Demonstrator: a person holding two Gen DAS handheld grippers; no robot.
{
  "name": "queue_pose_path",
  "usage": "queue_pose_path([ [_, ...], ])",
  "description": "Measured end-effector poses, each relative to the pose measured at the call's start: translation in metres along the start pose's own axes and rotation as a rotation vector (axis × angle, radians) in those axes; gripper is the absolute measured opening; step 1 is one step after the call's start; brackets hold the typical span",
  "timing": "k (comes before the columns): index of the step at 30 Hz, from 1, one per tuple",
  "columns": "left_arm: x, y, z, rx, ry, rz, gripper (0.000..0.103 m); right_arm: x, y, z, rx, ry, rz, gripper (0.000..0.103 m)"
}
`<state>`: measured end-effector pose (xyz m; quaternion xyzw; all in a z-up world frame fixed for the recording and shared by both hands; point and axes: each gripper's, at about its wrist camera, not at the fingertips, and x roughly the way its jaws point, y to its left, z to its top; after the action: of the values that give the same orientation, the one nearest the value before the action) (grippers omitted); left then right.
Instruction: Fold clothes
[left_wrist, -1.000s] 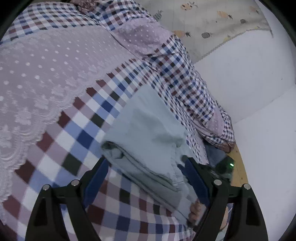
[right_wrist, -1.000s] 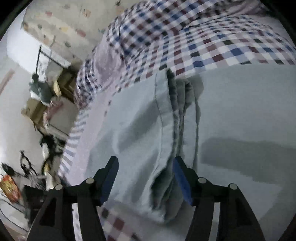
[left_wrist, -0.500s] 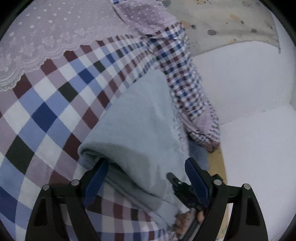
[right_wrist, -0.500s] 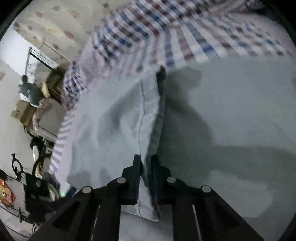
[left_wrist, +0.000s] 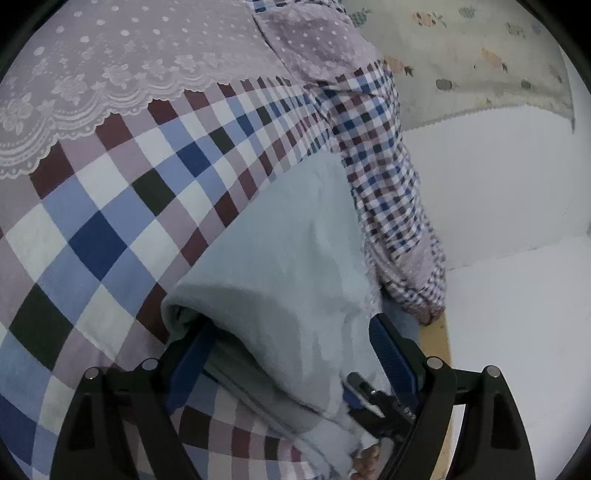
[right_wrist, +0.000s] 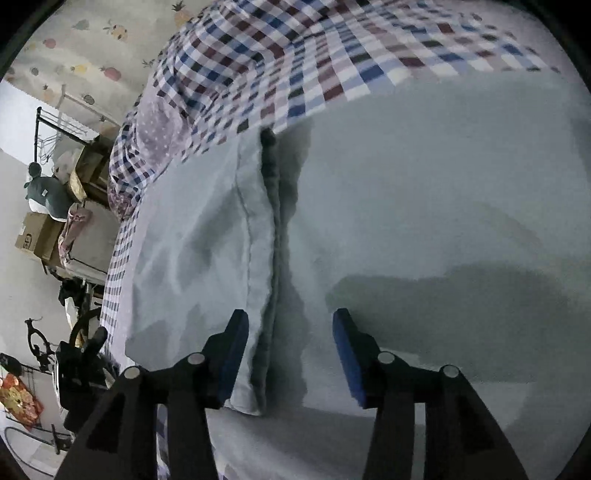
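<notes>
1. The checked patchwork bed quilt (left_wrist: 110, 229) carries the pale blue-grey folded cotton garment (right_wrist: 406, 206).
2. The right claw (right_wrist: 288, 354), clenched on the garment's hemmed edge half a second ago, now stands released around it at 6 o'clock: that fold seems placed.
3. The left claw (left_wrist: 291, 350) remains spread, one finger tucked under the fold.

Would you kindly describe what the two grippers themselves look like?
Both match. The left gripper and right gripper have matte black angular frames with round silver bolt heads, and fingers faced with blue ribbed pads. No cables, markings or sleeves are visible.
</notes>
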<state>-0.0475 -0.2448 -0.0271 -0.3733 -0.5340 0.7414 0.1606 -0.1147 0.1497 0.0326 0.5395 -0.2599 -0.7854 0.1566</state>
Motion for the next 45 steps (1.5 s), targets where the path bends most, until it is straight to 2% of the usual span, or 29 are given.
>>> queue_pose_path([
  [6,-0.021,0.006,0.007,-0.038,-0.122,-0.074,0.087,0.014,0.002,0.004,0.032,0.075,0.082,0.056],
  [10,-0.017,0.011,0.008,-0.048,-0.116,-0.066,0.087,0.028,0.011,0.012,0.02,0.092,0.093,0.067],
  [19,-0.021,0.017,0.012,-0.068,-0.108,-0.084,0.087,0.062,0.045,0.041,-0.092,0.111,0.066,0.072],
  [23,-0.025,0.021,0.014,-0.086,-0.108,-0.108,0.087,0.08,0.054,0.05,-0.093,0.148,0.112,0.074],
  [27,-0.03,0.025,0.017,-0.107,-0.108,-0.135,0.086,0.088,0.034,0.056,-0.035,0.178,0.236,0.077],
  [30,-0.032,0.029,0.019,-0.133,-0.108,-0.154,0.086,0.09,0.018,0.057,-0.004,0.193,0.298,0.058],
  [33,-0.033,0.031,0.02,-0.143,-0.11,-0.155,0.086,0.088,0.02,0.053,0.019,0.215,0.307,0.057],
  [36,-0.032,0.029,0.018,-0.127,-0.104,-0.14,0.086,0.097,0.042,0.042,-0.06,0.258,0.354,0.056],
  [38,-0.032,0.027,0.018,-0.122,-0.099,-0.134,0.086,0.105,0.047,0.041,-0.068,0.237,0.334,0.053],
  [40,-0.033,0.027,0.018,-0.121,-0.092,-0.132,0.086,0.111,0.045,0.046,-0.025,0.195,0.313,0.038],
  [42,-0.035,0.027,0.019,-0.119,-0.083,-0.13,0.086,0.116,0.045,0.049,0.001,0.166,0.281,0.03],
  [44,-0.037,0.027,0.019,-0.12,-0.072,-0.13,0.086,0.115,0.053,0.048,-0.028,0.161,0.228,0.018],
  [45,-0.038,0.026,0.02,-0.119,-0.064,-0.133,0.086,0.111,0.06,0.049,-0.044,0.155,0.202,0.008],
])
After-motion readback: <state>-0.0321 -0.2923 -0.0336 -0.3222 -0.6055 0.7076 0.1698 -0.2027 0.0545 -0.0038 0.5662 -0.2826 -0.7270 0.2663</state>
